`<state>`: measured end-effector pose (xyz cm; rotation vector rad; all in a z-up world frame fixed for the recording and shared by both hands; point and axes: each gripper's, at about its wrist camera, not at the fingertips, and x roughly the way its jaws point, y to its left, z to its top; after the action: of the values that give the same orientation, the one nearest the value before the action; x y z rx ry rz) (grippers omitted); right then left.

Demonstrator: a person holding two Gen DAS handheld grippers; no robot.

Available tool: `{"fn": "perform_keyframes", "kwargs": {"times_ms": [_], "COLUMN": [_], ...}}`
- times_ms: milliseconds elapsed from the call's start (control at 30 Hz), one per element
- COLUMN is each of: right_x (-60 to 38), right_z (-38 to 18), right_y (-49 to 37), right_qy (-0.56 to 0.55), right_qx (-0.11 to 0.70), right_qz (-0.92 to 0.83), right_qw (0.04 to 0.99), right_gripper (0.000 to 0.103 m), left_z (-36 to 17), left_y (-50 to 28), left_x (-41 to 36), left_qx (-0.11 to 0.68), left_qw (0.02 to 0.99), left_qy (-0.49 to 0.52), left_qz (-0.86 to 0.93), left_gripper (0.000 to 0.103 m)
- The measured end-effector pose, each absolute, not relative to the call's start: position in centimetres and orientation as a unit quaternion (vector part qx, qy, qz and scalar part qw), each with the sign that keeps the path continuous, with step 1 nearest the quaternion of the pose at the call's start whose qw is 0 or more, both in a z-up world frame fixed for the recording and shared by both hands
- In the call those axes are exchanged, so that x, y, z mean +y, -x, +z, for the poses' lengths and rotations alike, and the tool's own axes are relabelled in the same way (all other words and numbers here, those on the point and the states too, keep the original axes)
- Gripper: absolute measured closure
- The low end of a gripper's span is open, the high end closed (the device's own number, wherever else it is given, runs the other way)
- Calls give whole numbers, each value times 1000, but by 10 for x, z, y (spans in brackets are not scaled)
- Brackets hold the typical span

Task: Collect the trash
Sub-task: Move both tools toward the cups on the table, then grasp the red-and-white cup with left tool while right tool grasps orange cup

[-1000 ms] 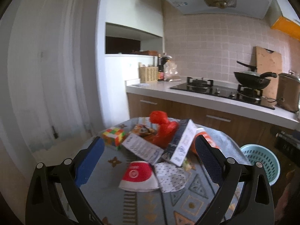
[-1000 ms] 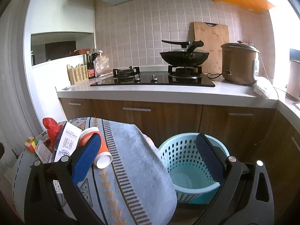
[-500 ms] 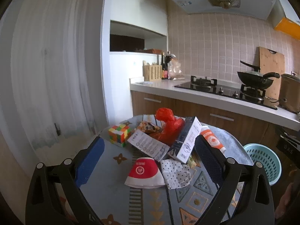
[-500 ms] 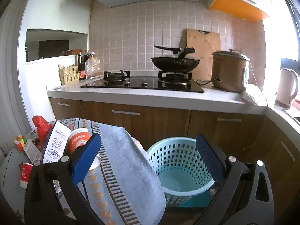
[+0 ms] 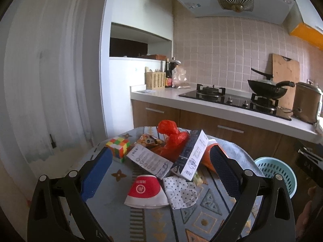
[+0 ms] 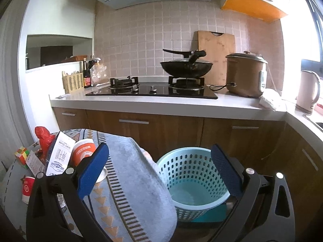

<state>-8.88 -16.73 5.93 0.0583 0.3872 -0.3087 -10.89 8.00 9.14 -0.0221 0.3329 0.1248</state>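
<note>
A pile of trash lies on the round clothed table (image 5: 203, 219): a squashed red paper cup (image 5: 145, 191), a dotted wrapper (image 5: 179, 189), a dark carton (image 5: 191, 155), a white leaflet (image 5: 149, 159), a red plastic bag (image 5: 171, 137) and an orange cup (image 6: 83, 151). My left gripper (image 5: 161, 173) is open and empty, held above the pile's near side. My right gripper (image 6: 159, 173) is open and empty, over the table's right edge, facing the light blue basket (image 6: 193, 179) on the floor.
A Rubik's cube (image 5: 118, 146) sits at the table's left. A kitchen counter (image 6: 161, 102) with a hob, a wok (image 6: 186, 67), a rice cooker (image 6: 245, 74) and wooden cabinets runs behind. A white wall (image 5: 50, 80) stands at left.
Both grippers have drawn back and tilted up a little, so the table and basket sit lower in view. Both stay open and empty.
</note>
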Motion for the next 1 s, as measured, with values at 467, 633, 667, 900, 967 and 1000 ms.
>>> {"fn": "perform_keyframes", "kwargs": {"times_ms": [467, 633, 667, 900, 967, 1000], "right_x": [-142, -124, -119, -114, -115, -114], "right_z": [8, -2, -3, -5, -3, -4], "right_y": [41, 25, 24, 3, -7, -13], "right_qy": [-42, -45, -39, -27, -30, -31], "right_qx": [269, 278, 278, 286, 285, 288], "right_qz": [4, 29, 30, 67, 70, 77], "right_qw": [962, 959, 959, 955, 956, 954], "right_gripper": [74, 74, 74, 47, 41, 39], "left_z": [21, -12, -16, -44, -53, -53], "left_y": [71, 46, 40, -17, -22, -20], "left_x": [161, 171, 171, 170, 166, 160], "left_qx": [283, 354, 365, 420, 432, 425], "left_qw": [956, 931, 926, 897, 893, 899], "left_qy": [63, 91, 95, 130, 123, 104], "left_qz": [31, -14, -17, -36, -35, -26], "left_gripper": [17, 23, 23, 22, 21, 21]}}
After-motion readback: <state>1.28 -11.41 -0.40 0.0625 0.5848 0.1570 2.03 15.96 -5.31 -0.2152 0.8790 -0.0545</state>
